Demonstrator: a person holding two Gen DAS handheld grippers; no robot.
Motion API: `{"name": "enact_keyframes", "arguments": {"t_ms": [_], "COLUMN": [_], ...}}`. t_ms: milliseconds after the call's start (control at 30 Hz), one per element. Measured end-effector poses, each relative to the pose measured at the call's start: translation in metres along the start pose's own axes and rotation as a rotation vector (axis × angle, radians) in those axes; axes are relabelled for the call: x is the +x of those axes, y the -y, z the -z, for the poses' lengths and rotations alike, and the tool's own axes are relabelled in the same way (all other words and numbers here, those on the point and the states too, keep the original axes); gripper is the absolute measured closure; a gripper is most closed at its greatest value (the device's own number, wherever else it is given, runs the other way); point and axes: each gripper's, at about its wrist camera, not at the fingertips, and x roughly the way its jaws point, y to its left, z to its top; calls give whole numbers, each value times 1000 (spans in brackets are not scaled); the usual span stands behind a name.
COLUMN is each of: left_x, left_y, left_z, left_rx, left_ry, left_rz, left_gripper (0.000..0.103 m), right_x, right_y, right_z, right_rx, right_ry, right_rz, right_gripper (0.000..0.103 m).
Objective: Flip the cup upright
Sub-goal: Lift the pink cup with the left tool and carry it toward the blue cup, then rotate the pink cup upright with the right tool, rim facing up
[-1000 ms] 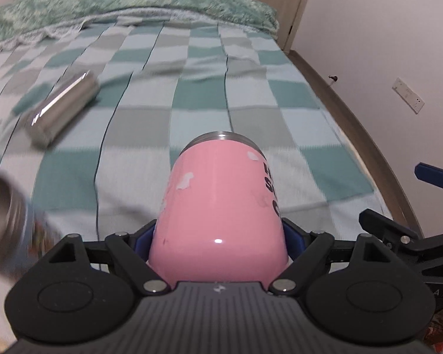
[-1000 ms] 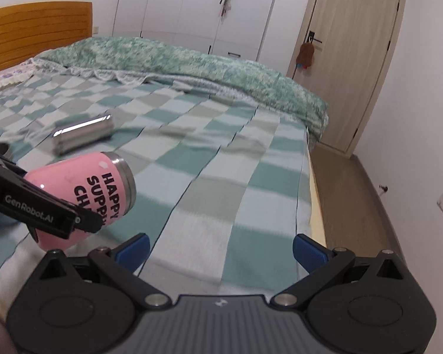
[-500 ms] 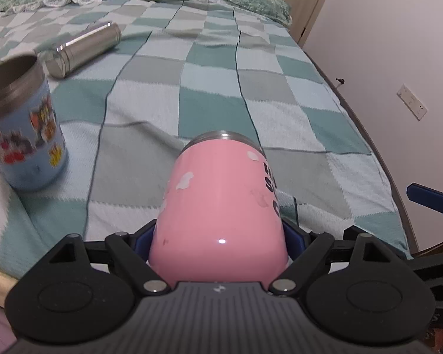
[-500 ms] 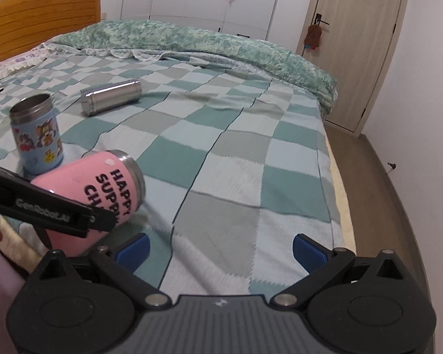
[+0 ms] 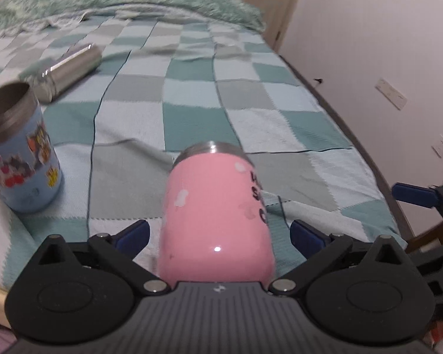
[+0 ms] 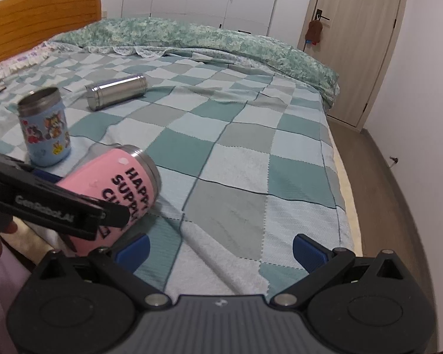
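Since half a second ago the left gripper [image 5: 218, 236] has opened: its blue fingers [image 5: 133, 233], which were pressed against the pink cup [image 5: 218, 215], now stand clear of the cup's sides with a gap of blanket showing on each side. The cup lies between them, tilted, its steel rim [image 5: 212, 149] pointing away toward the far end of the bed; whether its underside touches the blanket cannot be told.

At the left, in the right wrist view, a blue cartoon cup [image 6: 45, 128] stands upright on the checked blanket [image 6: 251, 159], mouth open upward. Just behind it and a little to the right, a steel flask [image 6: 116, 91] lies on its side. Nearer the camera the pink cup [image 6: 115, 194] shows black lettering on its flank and leans with its rim raised toward the right, the black arm of the left gripper [image 6: 59, 209] crossing in front of it.

Further right, the right gripper [image 6: 220, 250] hangs above the near part of the blanket with its jaws spread wide and nothing between them. Beyond the bed's right edge run a strip of wooden floor [image 6: 378, 194] and a pale door [image 6: 360, 44].
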Motion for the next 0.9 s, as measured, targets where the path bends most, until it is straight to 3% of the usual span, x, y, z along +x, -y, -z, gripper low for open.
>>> {"name": "enact_keyframes", "arguments": {"t_ms": [167, 467, 633, 900], "left_x": [-37, -72, -73, -58], "left_y": [-11, -74, -116, -158], "left_z": [-3, 7, 10, 12], "left_rx": [71, 179, 156, 104], "left_ry": [70, 107, 96, 70], "left_rz": [30, -39, -45, -14], "left_gripper": [0, 0, 0, 0], "right_x": [-14, 0, 22, 59], "right_y": [-9, -52, -74, -94], "right_z": [-6, -28, -42, -59], "right_rx": [12, 47, 131, 190], "right_ry": [21, -7, -40, -136], "right_rz": [-21, -53, -73, -28], "right_gripper": [0, 0, 0, 0]}}
